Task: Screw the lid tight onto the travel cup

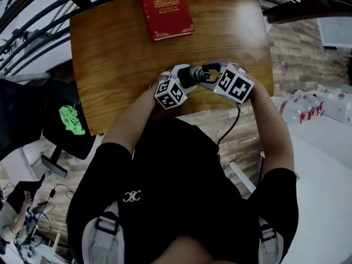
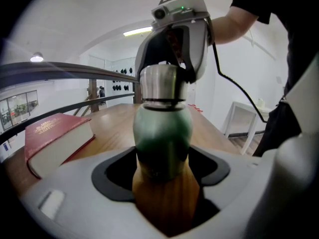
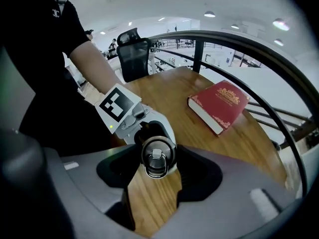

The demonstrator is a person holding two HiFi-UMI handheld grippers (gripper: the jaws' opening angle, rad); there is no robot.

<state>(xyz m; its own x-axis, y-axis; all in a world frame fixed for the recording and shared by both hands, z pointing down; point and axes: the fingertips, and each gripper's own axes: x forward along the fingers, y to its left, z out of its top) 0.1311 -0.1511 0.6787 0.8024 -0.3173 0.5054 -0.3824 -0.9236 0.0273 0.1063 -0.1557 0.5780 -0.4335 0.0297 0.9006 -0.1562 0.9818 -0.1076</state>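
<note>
A green travel cup (image 2: 162,133) with a steel lid (image 2: 162,86) is held over the near edge of the wooden table (image 1: 121,54). My left gripper (image 2: 162,171) is shut on the cup's green body, and in its view the cup looks upright. My right gripper (image 3: 158,169) comes in from the lid end and is shut on the lid (image 3: 158,158), its black pads on either side. The lid's ring handle faces that camera. In the head view both grippers meet at the cup (image 1: 192,75), left gripper (image 1: 187,81) and right gripper (image 1: 213,73).
A red book (image 1: 166,10) lies flat at the far side of the table. A curved dark railing (image 3: 259,49) runs behind the table. A black chair (image 1: 60,125) with a green item on it stands to the left. A white table (image 1: 324,164) is on the right.
</note>
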